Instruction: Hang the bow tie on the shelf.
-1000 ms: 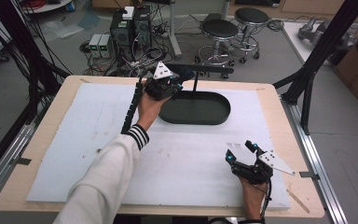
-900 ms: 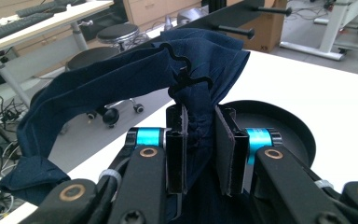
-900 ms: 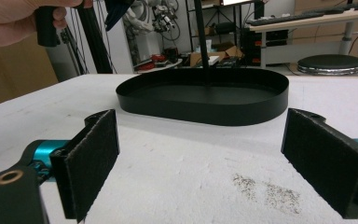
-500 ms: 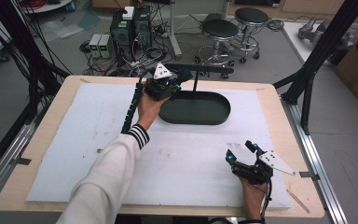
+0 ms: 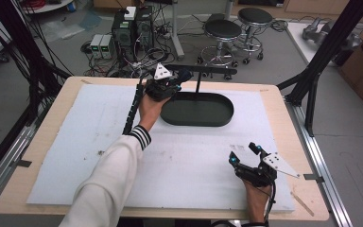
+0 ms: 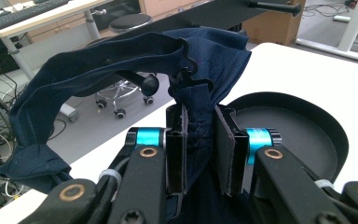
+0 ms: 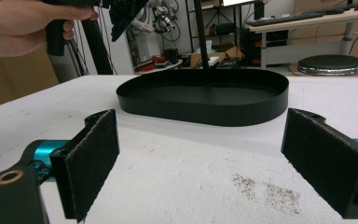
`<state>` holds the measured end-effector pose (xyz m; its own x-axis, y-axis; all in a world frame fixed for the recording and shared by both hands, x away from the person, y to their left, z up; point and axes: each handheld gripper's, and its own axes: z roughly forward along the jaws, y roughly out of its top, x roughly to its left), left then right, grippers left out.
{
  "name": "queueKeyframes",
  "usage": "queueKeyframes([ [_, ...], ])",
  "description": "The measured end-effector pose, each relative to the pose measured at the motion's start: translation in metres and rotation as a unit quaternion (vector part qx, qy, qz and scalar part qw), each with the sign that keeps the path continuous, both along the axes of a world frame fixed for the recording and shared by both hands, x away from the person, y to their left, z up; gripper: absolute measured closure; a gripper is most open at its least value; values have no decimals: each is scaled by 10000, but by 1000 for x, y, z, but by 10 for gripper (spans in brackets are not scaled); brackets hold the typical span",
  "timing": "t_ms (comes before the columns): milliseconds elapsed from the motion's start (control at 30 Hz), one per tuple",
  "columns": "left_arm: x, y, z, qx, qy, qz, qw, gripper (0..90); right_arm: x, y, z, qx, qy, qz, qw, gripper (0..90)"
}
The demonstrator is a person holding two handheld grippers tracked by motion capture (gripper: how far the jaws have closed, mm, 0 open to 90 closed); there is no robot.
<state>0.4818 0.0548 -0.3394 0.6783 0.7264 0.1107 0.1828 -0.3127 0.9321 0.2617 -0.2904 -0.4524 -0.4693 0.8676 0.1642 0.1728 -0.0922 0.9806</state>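
**Soft cloth on a hanger, pinched at the neck and held by the rack**

At the left of the high view, the left gripper [image 5: 166, 85] is raised over the far edge of the table [image 5: 42, 142], close beside the black rack [image 5: 203, 71] that stands in the oval black tray [image 5: 198, 111]. In the left gripper view its two padded jaws are closed on a dark blue cloth [image 6: 121, 60] that hangs on a black hanger [image 6: 189, 77]. The pads squeeze the bunched fabric just below the hanger's neck, and the rest of the cloth drapes off to the left in a loose loop.

By the look of it, the cloth is light, limp and not fragile. It will sag and swing rather than keep its shape, and it could slip through a loose pinch. The best hold looks to be where it is taken now, at the gathered fabric under the hanger's neck, where the stiff hanger gives the jaws something firm to steer. A grip out on the draped loop would only drag fabric.

Further right, at the near edge of the table, the right gripper [image 5: 246, 156] rests low on the white mat [image 5: 194, 161], well apart from the tray. In the right gripper view its jaws stand wide apart with nothing between them, facing the tray across bare mat.
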Motion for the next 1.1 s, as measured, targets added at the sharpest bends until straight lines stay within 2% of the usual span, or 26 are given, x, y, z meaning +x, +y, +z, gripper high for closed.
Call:
queueKeyframes([
  [100, 3, 1, -3, 29, 27, 103, 9999, 755, 0, 0, 0, 24, 17, -2, 10000, 102],
  [267, 8, 3, -7, -56, 70, 221, 9997, 755, 0, 0, 0, 20, 16, -9, 10000, 102],
  [567, 16, 6, -18, 24, 235, 224, 9995, 754, 0, 0, 0, -14, -2, -16, 10000, 102],
  [700, 17, 7, -23, 74, 391, 206, 9990, 753, 0, 1, 0, -28, 3, -19, 10000, 102],
  [933, 15, 13, -30, -37, 479, 161, 9987, 744, 0, 1, 0, -22, 2, -14, 10000, 102],
  [967, 14, 16, -32, -136, 506, 150, 9985, 742, 0, 1, 0, -31, -1, -16, 10000, 102],
  [1000, 14, 16, -32, -136, 506, 150, 9985, 739, 0, 1, 0, -31, -1, -16, 10000, 102],
  [1100, 12, 20, -32, -229, 564, 66, 9981, 685, 0, 1, 0, -34, -10, -14, 10000, 102],
])
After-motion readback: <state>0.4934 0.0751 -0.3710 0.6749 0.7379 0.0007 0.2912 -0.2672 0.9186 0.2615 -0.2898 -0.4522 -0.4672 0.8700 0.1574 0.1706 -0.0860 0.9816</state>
